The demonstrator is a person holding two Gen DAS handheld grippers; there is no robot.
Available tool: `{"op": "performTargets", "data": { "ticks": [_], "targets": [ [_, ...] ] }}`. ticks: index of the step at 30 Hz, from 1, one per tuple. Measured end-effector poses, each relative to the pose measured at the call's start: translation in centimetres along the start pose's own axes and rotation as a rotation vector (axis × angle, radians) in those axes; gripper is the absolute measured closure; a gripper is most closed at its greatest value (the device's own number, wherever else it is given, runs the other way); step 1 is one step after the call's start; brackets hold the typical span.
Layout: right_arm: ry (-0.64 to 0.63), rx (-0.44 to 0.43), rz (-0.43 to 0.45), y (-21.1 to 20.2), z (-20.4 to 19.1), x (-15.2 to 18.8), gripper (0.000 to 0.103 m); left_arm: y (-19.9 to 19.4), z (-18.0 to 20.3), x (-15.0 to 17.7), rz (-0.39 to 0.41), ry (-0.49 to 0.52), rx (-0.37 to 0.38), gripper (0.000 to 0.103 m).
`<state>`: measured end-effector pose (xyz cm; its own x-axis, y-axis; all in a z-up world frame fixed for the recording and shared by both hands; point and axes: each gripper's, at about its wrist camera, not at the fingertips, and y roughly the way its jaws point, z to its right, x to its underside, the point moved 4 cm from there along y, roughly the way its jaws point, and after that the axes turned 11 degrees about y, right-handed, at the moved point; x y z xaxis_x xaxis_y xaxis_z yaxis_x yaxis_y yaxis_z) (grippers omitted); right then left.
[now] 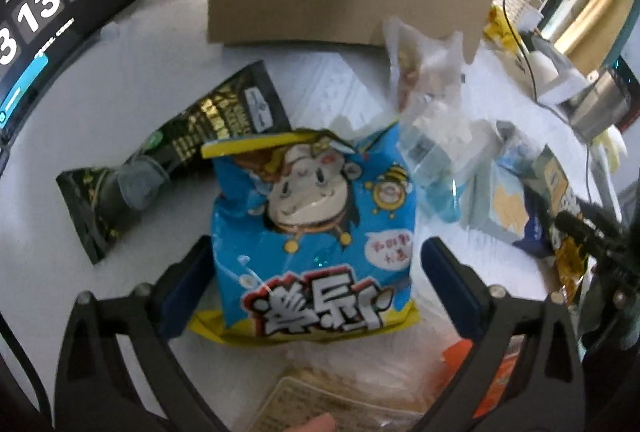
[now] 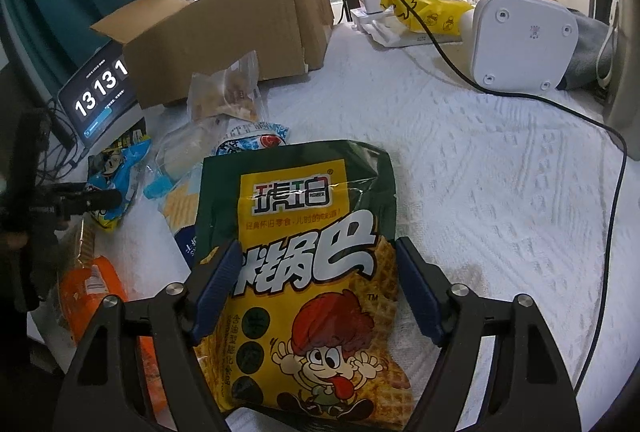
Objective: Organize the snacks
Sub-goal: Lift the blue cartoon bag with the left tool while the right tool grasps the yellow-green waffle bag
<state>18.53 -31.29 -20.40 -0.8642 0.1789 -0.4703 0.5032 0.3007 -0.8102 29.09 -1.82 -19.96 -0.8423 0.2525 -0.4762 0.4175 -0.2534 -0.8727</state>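
Your tabletop (image 2: pixel 460 160), under a white textured cloth, carries everything here. The open cardboard box (image 2: pixel 224 32) stands at its far edge, flaps up, and beside the box at the far left corner leans a tablet (image 1: pixel 52 4) showing large clock digits. A white appliance (image 2: pixel 524 40) lies tipped at the far right with a black cable (image 2: pixel 560 108) trailing across the cloth.

Your yellow and green snack bag (image 2: pixel 308 296) lies flat at the near edge. Your right hand-held gripper (image 2: pixel 320 292) straddles it, the blue pad on one side against the bag's edge, the other showing a gap, so I cannot tell whether it grips.

Your blue cartoon snack bag (image 1: pixel 312 228) lies in the middle of the loose pile on the left side of the tabletop. Your left hand-held gripper (image 1: pixel 316 292) stands released around its lower end, both pads clear of the wrapper.

A black and gold packet (image 1: pixel 168 156) lies just left of the blue bag, and a clear packet (image 1: pixel 432 80) stands just in front of the box.
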Motion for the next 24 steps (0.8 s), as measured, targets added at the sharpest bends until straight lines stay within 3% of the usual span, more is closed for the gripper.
{"op": "performTargets", "data": {
  "ticks": [2, 4, 7, 24],
  "targets": [
    [-0.003, -0.025, -0.006, -0.2, -0.3, 0.2, 0.038, -0.4, -0.4, 0.0, 0.019, -0.002, -0.007, 0.003],
    [-0.008, -0.015, 0.007, -0.4, -0.3, 0.2, 0.048, -0.8, -0.3, 0.0, 0.037, 0.018, -0.017, 0.021],
    [-0.008, -0.008, 0.04, -1.4, -0.4, -0.1, 0.066, -1.3, 0.2, 0.2, 0.049, 0.043, -0.03, 0.032],
    [-0.064, -0.056, 0.163, -5.6, -3.3, -2.9, 0.079, -6.9, 1.6, -0.3, 0.213, 0.095, -0.004, 0.035]
  ]
}}
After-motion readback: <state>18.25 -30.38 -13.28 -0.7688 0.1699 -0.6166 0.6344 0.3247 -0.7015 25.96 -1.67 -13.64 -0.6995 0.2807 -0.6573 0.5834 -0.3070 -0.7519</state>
